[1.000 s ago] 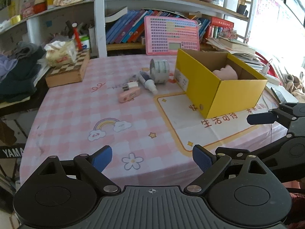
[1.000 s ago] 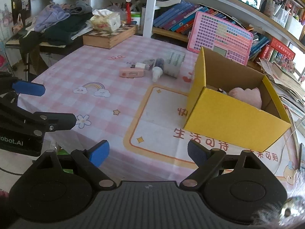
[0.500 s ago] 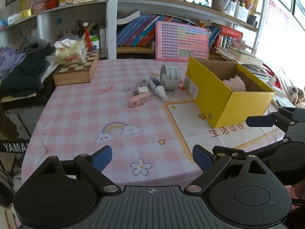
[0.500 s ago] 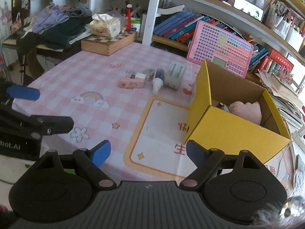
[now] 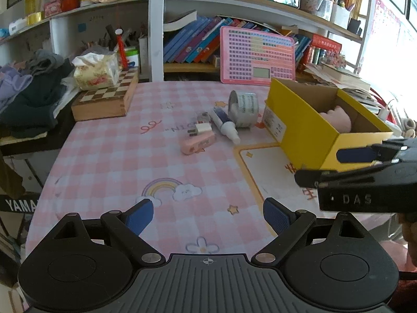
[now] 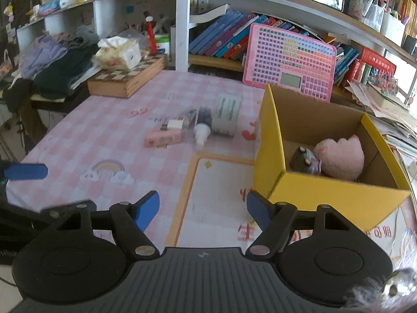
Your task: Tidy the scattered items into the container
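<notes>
A yellow cardboard box [image 5: 299,130] [image 6: 271,151] stands on the right of the pink checked table and holds a pink plush [image 6: 338,156] and a small grey toy [image 6: 303,160]. Scattered to its left lie a tape roll [image 5: 243,107] [image 6: 226,112], a white-capped bottle [image 5: 225,125] [image 6: 202,127], a white plug [image 5: 202,129] and a pink eraser-like block [image 5: 198,143] [image 6: 163,138]. My left gripper [image 5: 207,215] hangs open over the near table edge, nothing between its fingers. My right gripper [image 6: 203,208] is closing, its jaws empty, near the box's front corner.
A wooden chessboard box [image 5: 106,99] with a tissue pack [image 5: 95,70] sits at the table's far left. A pink keyboard toy [image 5: 256,56] leans on the bookshelf behind. Clothes [image 5: 28,96] pile up at the left. Papers [image 6: 385,104] lie right of the box.
Both grippers have moved forward over the table toward the items. The right gripper's jaws have narrowed. The items and the box have not moved.
</notes>
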`<control>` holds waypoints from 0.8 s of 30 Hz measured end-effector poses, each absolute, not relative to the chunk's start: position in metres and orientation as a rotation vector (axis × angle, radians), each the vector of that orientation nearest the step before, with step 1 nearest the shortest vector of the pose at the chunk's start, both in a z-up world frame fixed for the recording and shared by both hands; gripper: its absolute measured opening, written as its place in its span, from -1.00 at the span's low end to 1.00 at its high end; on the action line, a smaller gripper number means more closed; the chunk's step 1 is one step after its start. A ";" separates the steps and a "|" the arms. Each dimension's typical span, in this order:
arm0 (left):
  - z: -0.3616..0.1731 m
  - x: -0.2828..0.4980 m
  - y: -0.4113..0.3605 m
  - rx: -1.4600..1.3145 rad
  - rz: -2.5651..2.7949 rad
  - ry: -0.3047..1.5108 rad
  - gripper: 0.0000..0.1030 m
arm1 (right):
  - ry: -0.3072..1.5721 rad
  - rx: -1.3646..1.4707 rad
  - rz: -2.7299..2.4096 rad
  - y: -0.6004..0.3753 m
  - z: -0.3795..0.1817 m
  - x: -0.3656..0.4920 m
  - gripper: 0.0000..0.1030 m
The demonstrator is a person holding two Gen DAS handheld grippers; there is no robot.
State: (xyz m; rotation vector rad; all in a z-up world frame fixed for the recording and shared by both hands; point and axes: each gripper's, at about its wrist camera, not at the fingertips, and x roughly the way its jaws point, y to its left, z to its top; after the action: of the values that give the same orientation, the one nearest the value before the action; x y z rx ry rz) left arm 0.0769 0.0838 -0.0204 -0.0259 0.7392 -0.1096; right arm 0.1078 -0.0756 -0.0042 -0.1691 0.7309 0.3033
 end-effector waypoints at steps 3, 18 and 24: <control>-0.023 0.089 0.081 -0.003 -0.118 0.742 0.81 | 0.723 -0.158 0.302 -0.071 -0.003 0.123 0.42; -0.040 0.158 0.083 0.088 -0.142 0.755 0.36 | 0.830 -0.045 0.326 -0.054 -0.015 0.203 0.26; -0.050 0.186 0.081 0.111 -0.161 0.763 0.08 | 0.859 -0.017 0.316 -0.051 -0.021 0.232 0.08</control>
State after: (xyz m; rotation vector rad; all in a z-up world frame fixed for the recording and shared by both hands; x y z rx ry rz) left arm 0.1863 0.0812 -0.0495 0.1106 0.7632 -0.1614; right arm 0.2324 -0.0508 -0.0207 -0.0173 0.8593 0.3165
